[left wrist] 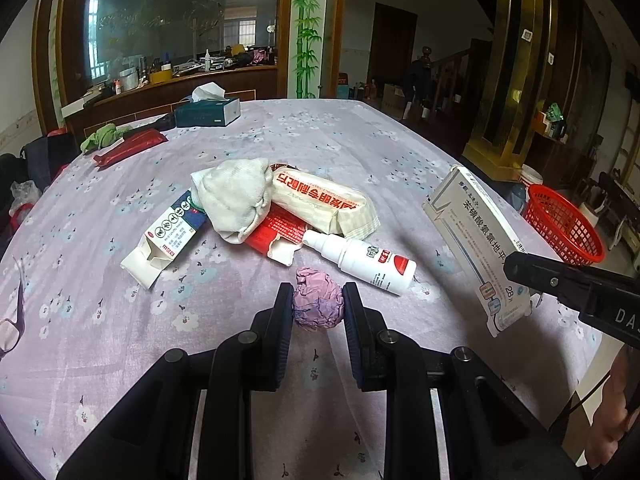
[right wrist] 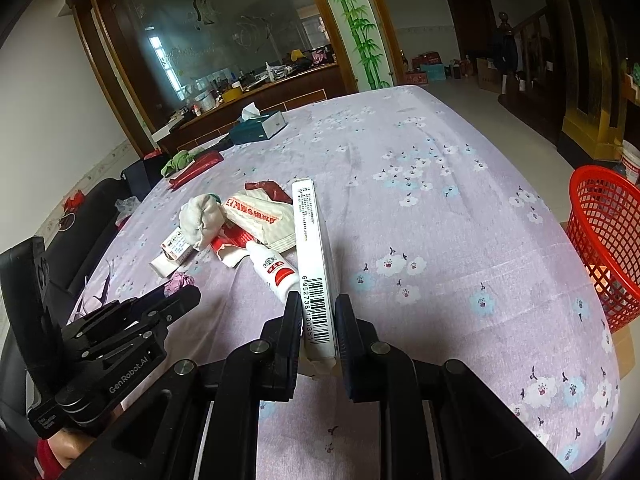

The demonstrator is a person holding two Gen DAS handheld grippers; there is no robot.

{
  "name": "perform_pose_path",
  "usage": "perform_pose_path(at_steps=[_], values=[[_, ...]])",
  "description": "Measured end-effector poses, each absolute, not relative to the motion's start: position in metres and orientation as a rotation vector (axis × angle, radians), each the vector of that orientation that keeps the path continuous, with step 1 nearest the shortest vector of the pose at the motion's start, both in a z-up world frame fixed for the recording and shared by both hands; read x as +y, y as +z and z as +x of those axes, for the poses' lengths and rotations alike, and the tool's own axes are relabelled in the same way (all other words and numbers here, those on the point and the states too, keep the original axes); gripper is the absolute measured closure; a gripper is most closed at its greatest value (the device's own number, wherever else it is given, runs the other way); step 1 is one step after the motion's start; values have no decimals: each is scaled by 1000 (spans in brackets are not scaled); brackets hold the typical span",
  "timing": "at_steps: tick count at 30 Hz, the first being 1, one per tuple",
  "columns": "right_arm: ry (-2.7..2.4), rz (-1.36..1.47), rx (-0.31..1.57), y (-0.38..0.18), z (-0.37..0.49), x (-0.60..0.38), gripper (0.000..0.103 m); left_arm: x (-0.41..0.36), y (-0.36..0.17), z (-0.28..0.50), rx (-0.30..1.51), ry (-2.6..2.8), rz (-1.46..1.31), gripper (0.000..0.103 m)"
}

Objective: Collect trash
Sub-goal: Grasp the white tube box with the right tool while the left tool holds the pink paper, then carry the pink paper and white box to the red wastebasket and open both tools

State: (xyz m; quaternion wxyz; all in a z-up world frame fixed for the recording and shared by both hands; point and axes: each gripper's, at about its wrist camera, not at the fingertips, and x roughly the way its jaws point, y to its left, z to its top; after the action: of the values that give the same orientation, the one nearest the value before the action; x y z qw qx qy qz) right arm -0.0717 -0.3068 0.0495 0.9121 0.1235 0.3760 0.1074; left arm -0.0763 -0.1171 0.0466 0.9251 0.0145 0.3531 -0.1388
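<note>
The left black two-finger hand-held gripper sits low over the bench, its ribbed pads closed against both sides of a crumpled pink-purple paper ball. To its right, the right black hand-held gripper is raised off the surface, fingers clamped on the barcode end of a long white cardboard medicine box, which juts forward and upward. A bare hand shows behind it.
</note>
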Motion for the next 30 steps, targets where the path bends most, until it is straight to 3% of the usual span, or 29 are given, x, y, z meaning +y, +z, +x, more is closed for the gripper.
perform_pose_path(at_steps=[30], values=[[201, 322, 742, 52, -86, -337, 85, -148, 57, -77, 710, -316, 99, 80]])
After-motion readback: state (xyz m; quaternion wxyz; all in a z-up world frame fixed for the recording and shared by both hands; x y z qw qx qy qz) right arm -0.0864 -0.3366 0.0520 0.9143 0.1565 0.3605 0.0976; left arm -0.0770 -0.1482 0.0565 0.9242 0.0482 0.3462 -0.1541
